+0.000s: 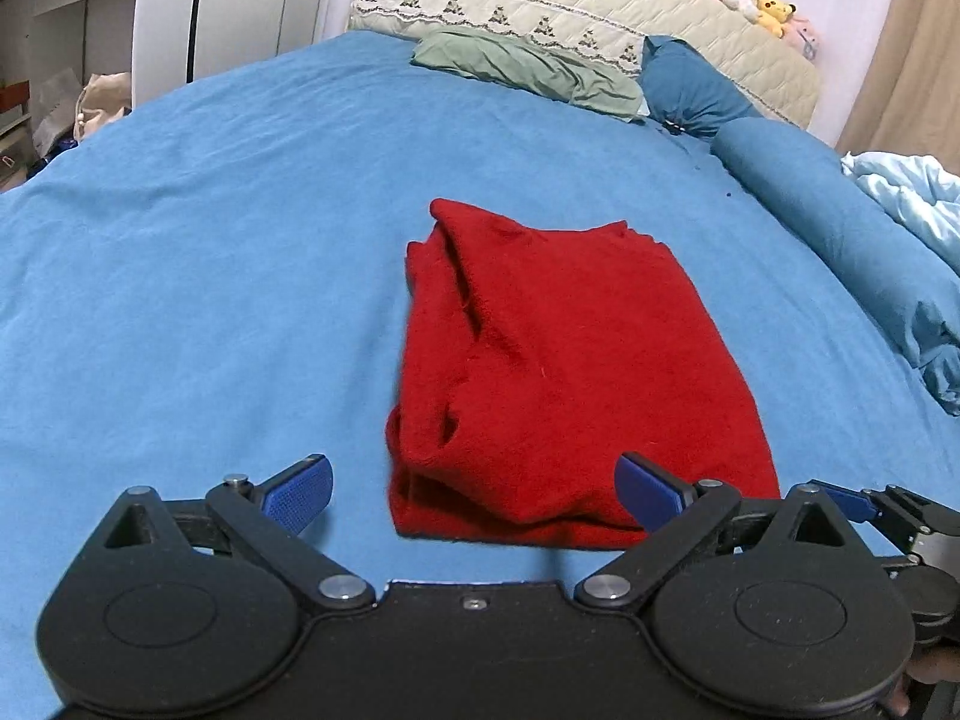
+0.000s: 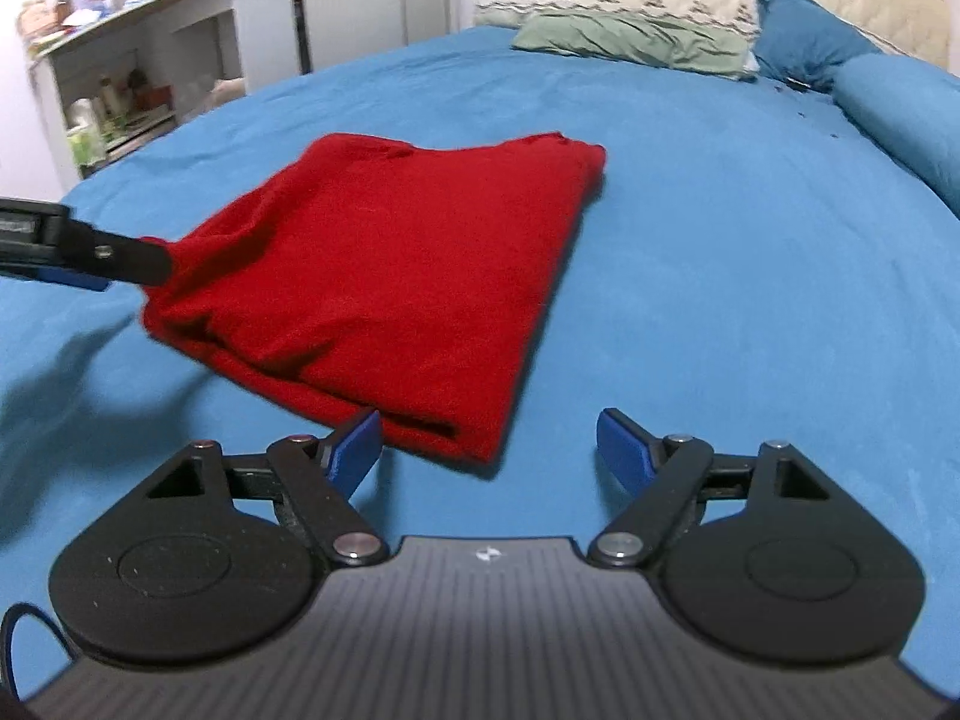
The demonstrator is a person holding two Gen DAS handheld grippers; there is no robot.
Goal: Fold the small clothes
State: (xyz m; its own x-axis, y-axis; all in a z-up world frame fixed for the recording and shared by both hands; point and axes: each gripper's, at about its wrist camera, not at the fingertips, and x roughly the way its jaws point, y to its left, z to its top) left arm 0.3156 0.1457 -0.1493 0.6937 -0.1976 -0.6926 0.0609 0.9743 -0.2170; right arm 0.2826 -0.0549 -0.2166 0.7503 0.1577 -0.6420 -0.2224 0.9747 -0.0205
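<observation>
In the left wrist view, the left hand-held gripper (image 1: 474, 492) is held with its jaws spread wide, nothing between them. A folded red garment (image 1: 558, 372) is laid on the blue bed sheet (image 1: 210, 240), just ahead of the blue pads (image 1: 300, 492).

In the right wrist view, the right hand-held gripper (image 2: 487, 450) is likewise seen spread apart and empty, the garment's near corner lying between its fingers.
</observation>
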